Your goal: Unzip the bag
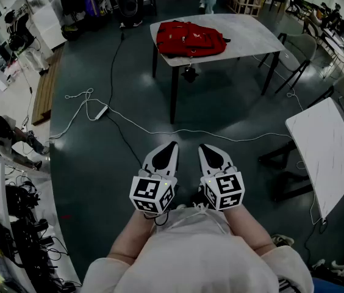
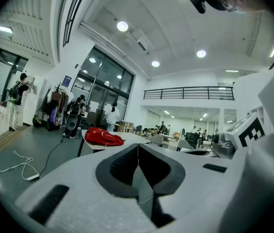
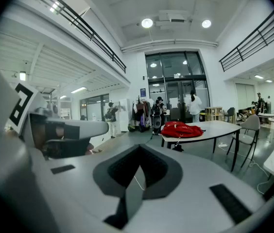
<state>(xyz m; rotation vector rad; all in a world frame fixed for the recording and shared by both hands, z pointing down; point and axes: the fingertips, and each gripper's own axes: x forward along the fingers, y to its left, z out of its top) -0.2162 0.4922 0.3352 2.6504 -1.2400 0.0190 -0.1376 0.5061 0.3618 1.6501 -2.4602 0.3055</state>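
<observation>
A red bag [image 1: 189,38] lies flat on a white table [image 1: 251,38] across the room; it also shows as a red bag [image 2: 103,137] in the left gripper view and a red bag [image 3: 181,129] in the right gripper view. My left gripper [image 1: 171,145] and right gripper [image 1: 205,147] hang side by side close to my body, far short of the table. Both are shut with their jaw tips meeting and nothing between them.
A white cable and power strip [image 1: 100,112] trail over the dark floor between me and the table. A second white table [image 1: 329,151] stands at the right. Chairs [image 1: 306,47] sit beyond the bag's table. Shelves with gear [image 1: 4,218] line the left wall. People stand far off.
</observation>
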